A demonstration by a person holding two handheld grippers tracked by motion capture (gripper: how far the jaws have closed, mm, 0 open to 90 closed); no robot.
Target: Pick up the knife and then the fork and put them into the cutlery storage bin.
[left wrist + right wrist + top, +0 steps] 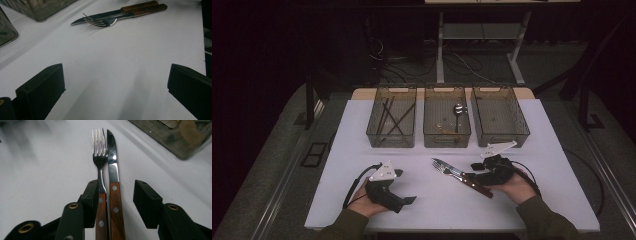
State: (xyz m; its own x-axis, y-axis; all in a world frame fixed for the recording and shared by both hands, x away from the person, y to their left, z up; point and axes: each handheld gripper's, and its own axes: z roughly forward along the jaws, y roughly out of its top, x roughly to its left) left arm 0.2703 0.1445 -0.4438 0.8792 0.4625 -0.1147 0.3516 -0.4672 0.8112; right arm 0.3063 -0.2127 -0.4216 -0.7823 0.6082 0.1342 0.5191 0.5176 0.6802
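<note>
Fork (pixel 100 157) and knife (pixel 113 170) lie side by side between the right gripper's (pixel 117 195) parted jaws, handles near, tips pointing far-left, while the left gripper (pixel 115 87) rests spread well apart.

Fork (pixel 100 152) and knife (pixel 111 155): glossy metal, riveted wooden handles; matt white table (pixel 45 175).

Table (pixel 362 150): white top, rectangular.
Far edge: three clear bins side by side, left bin (pixel 391 132), middle bin (pixel 446 135), right bin (pixel 500 131).
Near middle: fork (pixel 448 171) and knife (pixel 464 177) lying touching, wooden handles together.
</note>
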